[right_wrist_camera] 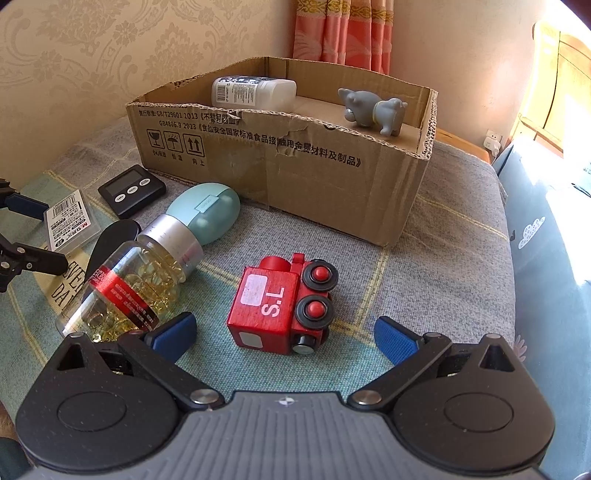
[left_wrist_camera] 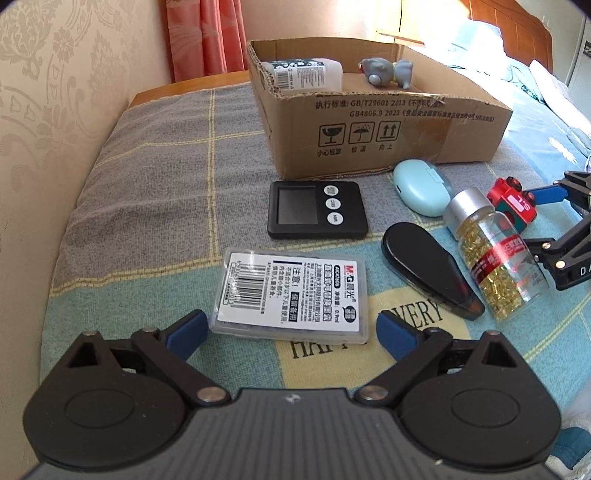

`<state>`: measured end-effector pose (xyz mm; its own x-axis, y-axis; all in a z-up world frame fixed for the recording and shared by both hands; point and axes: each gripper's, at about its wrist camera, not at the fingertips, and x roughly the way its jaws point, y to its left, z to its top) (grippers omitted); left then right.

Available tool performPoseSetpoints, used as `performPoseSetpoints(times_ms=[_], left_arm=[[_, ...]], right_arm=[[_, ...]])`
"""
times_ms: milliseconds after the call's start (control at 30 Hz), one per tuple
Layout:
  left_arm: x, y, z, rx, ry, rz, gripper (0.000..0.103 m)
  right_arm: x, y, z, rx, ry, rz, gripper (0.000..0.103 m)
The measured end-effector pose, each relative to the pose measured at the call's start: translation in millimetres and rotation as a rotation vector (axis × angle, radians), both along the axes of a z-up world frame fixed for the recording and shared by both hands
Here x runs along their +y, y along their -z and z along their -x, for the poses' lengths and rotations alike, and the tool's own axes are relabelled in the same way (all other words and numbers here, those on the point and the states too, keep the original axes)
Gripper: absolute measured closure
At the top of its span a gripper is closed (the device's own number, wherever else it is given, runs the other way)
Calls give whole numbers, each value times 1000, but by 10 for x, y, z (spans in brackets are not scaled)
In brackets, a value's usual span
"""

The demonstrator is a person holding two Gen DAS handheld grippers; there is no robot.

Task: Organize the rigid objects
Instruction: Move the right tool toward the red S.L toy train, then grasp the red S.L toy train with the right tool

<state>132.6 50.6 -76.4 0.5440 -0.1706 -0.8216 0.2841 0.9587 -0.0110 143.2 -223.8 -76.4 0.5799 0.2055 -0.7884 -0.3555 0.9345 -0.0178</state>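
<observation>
My left gripper (left_wrist_camera: 290, 330) is open, its blue pads on either side of the near end of a clear plastic case with a barcode label (left_wrist_camera: 291, 295). My right gripper (right_wrist_camera: 284, 338) is open, just in front of a red toy train (right_wrist_camera: 284, 304) lying on its side; neither pad touches it. A cardboard box (left_wrist_camera: 384, 125) holds a white bottle (left_wrist_camera: 306, 74) and a grey toy animal (left_wrist_camera: 388, 72). On the blanket lie a black timer (left_wrist_camera: 316, 208), a teal oval case (left_wrist_camera: 421, 192), a black oval object (left_wrist_camera: 428, 264) and a jar of gold capsules (left_wrist_camera: 491, 254).
The objects lie on a checked blanket (left_wrist_camera: 166, 177) over a bed, with a patterned wall (left_wrist_camera: 55, 92) on the left and a pink curtain (left_wrist_camera: 203, 37) behind. The box (right_wrist_camera: 295, 162) stands just beyond the train. A wooden headboard (left_wrist_camera: 517, 29) stands at the far right.
</observation>
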Motion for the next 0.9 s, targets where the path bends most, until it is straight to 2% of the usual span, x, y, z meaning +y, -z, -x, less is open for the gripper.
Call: performPoseSetpoints(times_ms=[367,533,600,800,900], left_arm=[[-10,36,-130,-30,19,9,1],[-17,37,-143,-33,24,8,1],[-18,34,-148,-34,25,12,3],[-26,21,-151,-42,30,14,6],[-26,1,-158,-45,27,16,14]], right_arm=[[47,-8,-87,7,30,5,1],[41,-58,-37,-8,60,-2,21],[49,-68,-32,-11,69,1,26],[127,-74,-18,-22,82,14,30],[154,-80,-30,-23,85,14,35]])
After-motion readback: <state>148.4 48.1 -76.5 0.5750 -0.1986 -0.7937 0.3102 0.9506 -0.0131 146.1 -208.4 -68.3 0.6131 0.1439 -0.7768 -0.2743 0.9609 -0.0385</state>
